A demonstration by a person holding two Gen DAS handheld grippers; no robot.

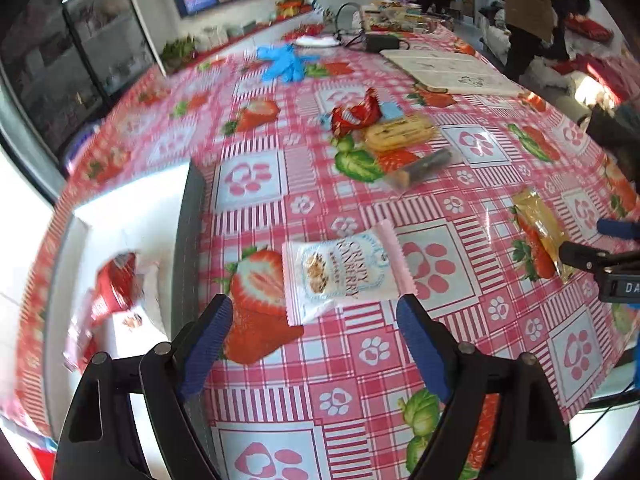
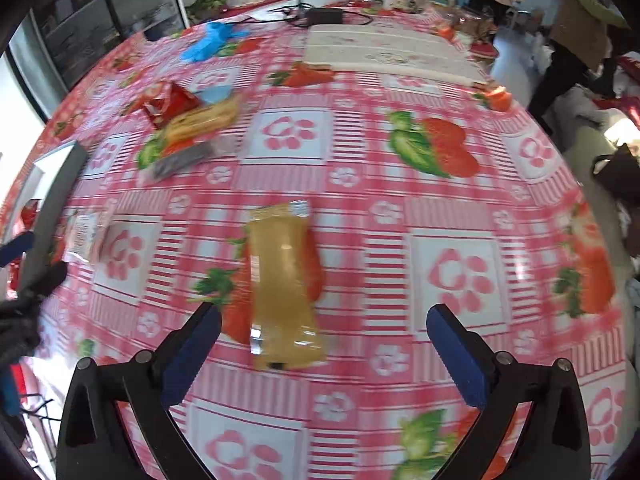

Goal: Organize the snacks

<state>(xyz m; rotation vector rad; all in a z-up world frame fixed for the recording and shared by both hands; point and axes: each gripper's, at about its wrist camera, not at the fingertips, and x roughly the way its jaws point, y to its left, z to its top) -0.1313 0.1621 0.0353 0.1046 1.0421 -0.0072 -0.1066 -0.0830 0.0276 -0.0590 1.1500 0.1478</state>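
Observation:
My left gripper [image 1: 314, 314] hangs open over the strawberry tablecloth [image 1: 280, 128], and a white-and-pink Crispy Cranberry packet [image 1: 340, 272] lies flat just beyond its fingertips, untouched. Left of it stands a white box with a dark rim [image 1: 188, 240] holding a red snack [image 1: 116, 280]. My right gripper [image 2: 324, 322] is open above a yellow clear-wrapped snack [image 2: 282, 280] that lies on the cloth between its fingers, untouched by the pads. A red wrapper [image 1: 356, 114], a yellow biscuit pack [image 1: 400, 132] and a dark bar [image 1: 424, 166] lie grouped farther back.
Blue gloves [image 1: 284, 62] and a cream placemat [image 1: 452, 70] lie at the far end, with a black adapter and cables [image 1: 380, 42]. People stand beyond the table's far right edge [image 1: 528, 4]. The right gripper's black body [image 1: 600, 264] enters the left wrist view at right.

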